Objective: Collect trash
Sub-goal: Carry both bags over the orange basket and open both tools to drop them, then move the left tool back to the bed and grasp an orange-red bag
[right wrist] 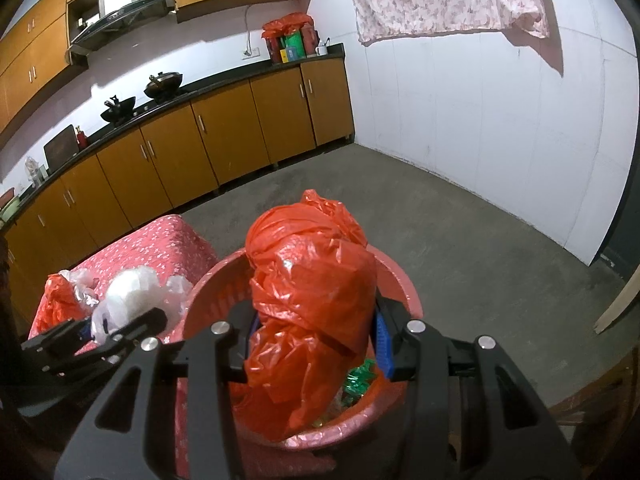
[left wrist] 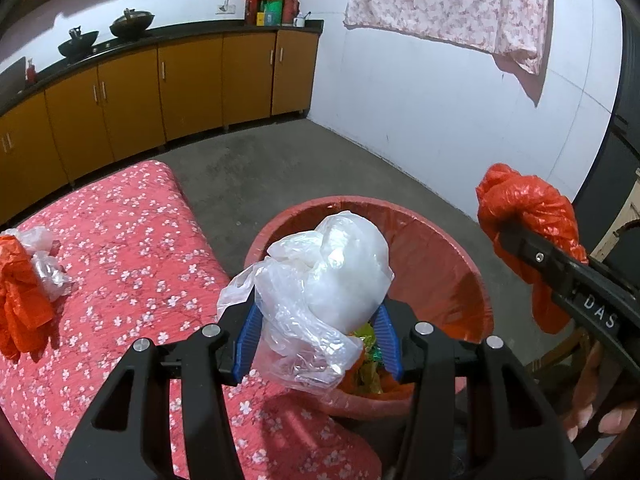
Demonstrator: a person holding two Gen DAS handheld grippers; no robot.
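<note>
1. Two claws each hold a crumpled plastic bag at a red bin point(left wrist: 436, 248), which stands on the grey floor point(left wrist: 280, 168) just beside a table under a red flowered cloth point(left wrist: 132, 240)
2. The left claw point(left wrist: 318, 336) is clamped on a white bag point(left wrist: 332, 272), its blue pads point(left wrist: 249, 340) pressing in from both sides; the bag hangs over the near rim of the bin
3. The right claw point(right wrist: 316, 332) grips an orange-red bag point(right wrist: 312, 292) directly above the open bin point(right wrist: 404, 284)
4. Inside the bin lie shiny green and gold wrappers point(left wrist: 366, 356), seen below both held bags
5. On the table near its left edge lie another orange bag point(left wrist: 20, 300) and a clear bag point(left wrist: 46, 264), touching each other
6. Behind, brown cabinets point(left wrist: 132, 92) run under a dark counter carrying two black woks point(left wrist: 104, 34), and a pale flowered sheet point(left wrist: 452, 4) hangs on the white wall
</note>
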